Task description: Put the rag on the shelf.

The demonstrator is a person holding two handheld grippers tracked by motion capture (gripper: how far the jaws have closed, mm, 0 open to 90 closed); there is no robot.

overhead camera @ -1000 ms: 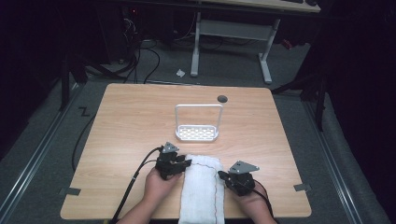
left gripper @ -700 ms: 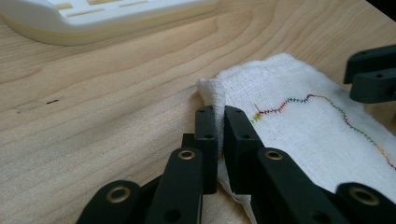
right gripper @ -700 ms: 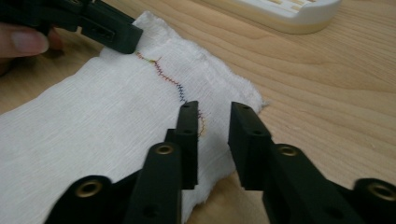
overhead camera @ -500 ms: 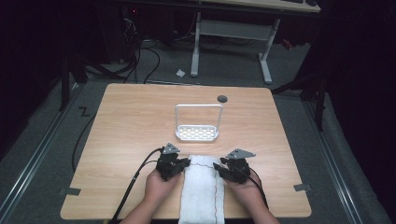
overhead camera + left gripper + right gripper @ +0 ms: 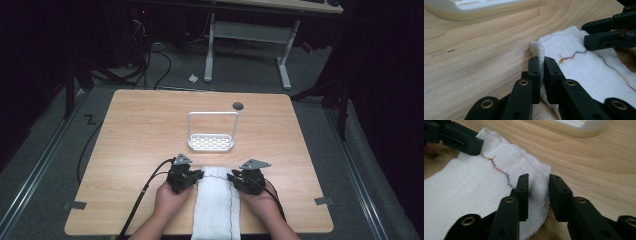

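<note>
Left claw (image 5: 541, 75) is clenched on the near left edge of the white cloth (image 5: 217, 205), its jaws pinching a raised fold of fabric, as the left claw's own view shows plainly. Right claw (image 5: 537, 195) sits astride the opposite edge with its jaws parted and the fabric lying between them; they have just been closing, yet a gap remains on the outer side, so I judge that grip as not yet made. By that reading the work is at an early stage: one far corner is secured, the other is about to be, and any lifting, folding or carrying of the cloth is left to do. It lies flat on the wooden surface (image 5: 140, 130) at the near edge, between the person's two hands, running lengthwise toward the person, with its far end well short of the white rack (image 5: 211, 142) standing at the middle of the surface. It is a loosely woven, gauze-like towel, slightly rumpled at the corners, with a thin zigzag line of multicoloured stitching (image 5: 499, 170) running along its length.
</note>
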